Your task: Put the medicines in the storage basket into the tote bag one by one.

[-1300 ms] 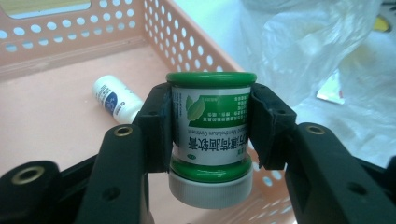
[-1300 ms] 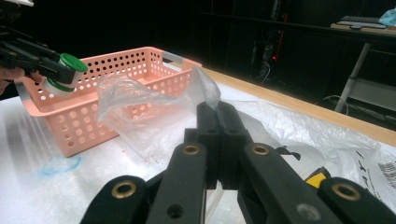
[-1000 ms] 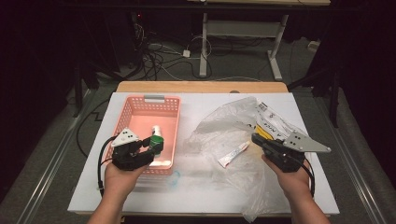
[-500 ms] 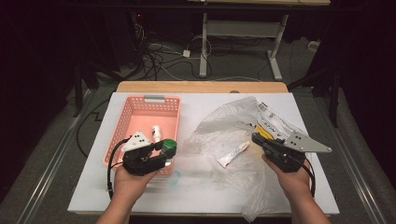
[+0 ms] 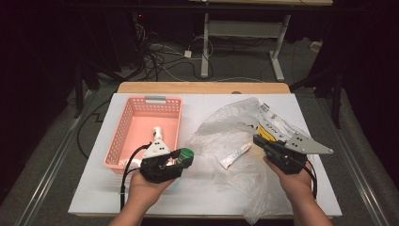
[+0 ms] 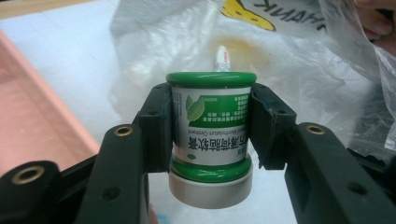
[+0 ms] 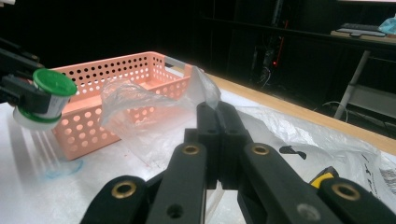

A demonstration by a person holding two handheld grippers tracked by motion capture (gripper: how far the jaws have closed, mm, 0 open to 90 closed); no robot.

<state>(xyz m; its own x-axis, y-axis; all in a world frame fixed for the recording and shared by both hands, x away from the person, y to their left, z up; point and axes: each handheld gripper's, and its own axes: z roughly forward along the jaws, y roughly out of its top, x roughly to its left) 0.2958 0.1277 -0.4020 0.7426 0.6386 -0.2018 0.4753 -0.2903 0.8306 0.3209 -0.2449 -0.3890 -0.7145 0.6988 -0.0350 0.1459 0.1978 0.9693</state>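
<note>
- High view: the left gripper holds a green-capped ointment jar above the white table, just off the near right corner of the pink perforated basket. A small white bottle lies inside the basket. The right gripper rests at the edge of a crumpled clear plastic bag, its jaws together on the film. A small white tube lies within the bag, between the two grippers. A printed packet with yellow and black markings sits under the bag's far right part.
- Left gripper view: the two black jaws clamp the jar on opposite sides of its labelled white body. The jar stands upright, with a green lid on top and a white ring at its base. Beyond it lie the plastic bag and the tip of the tube; the basket wall runs along the left.
- Right gripper view: the jaws press together, pinching a fold of the bag, which rises ahead of them. The basket stands behind the bag, and the left gripper carries the jar at the far left, clear of the table.
</note>
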